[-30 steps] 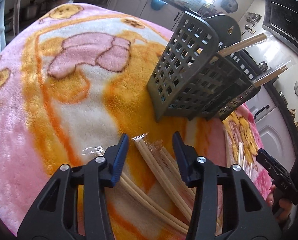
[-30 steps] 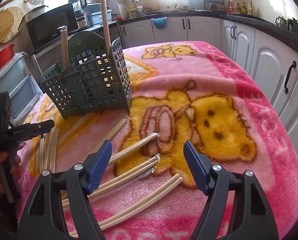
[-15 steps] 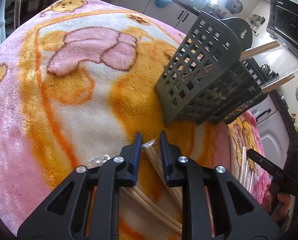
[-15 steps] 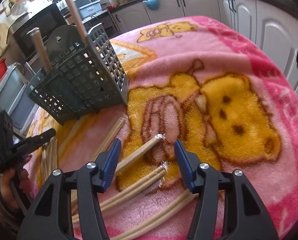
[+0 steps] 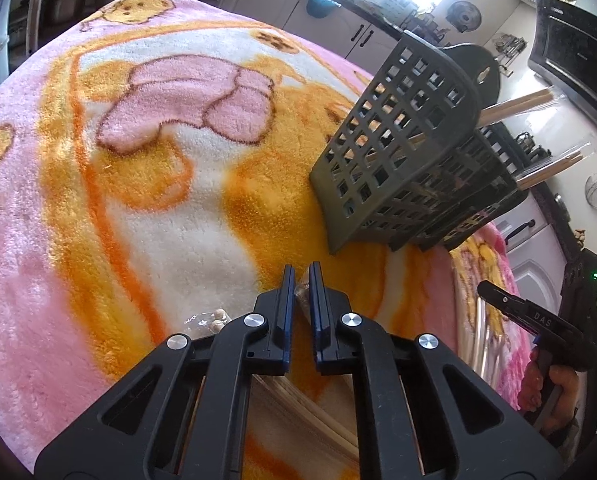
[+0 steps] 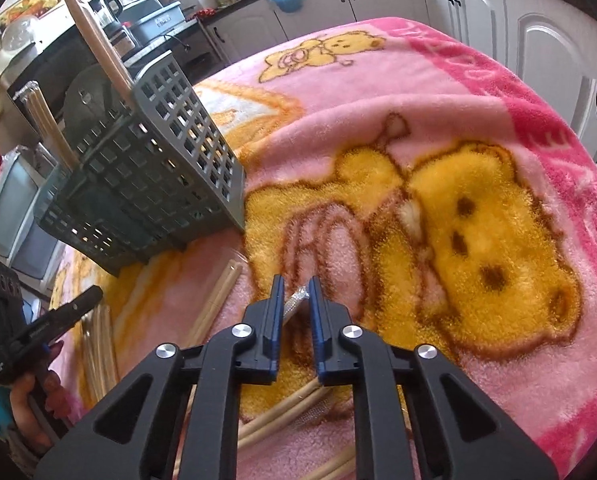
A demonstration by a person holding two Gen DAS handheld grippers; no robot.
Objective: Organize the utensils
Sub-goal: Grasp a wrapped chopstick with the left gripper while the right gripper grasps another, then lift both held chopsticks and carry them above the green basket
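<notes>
My left gripper (image 5: pixel 301 280) and right gripper (image 6: pixel 295 292) have just clamped wrapped chopsticks (image 6: pixel 294 302); I should lift level toward the basket (image 6: pixel 146 176) at upper left.

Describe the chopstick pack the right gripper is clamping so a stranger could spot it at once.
Start at the grey slotted utensil caddy standing on the pink bear blanket. Just in front of its near corner, several wrapped chopstick packs lie on the fleece. The clamped pack is the one whose crinkled plastic tip pokes out between the right gripper pads; the others lie free.
</notes>
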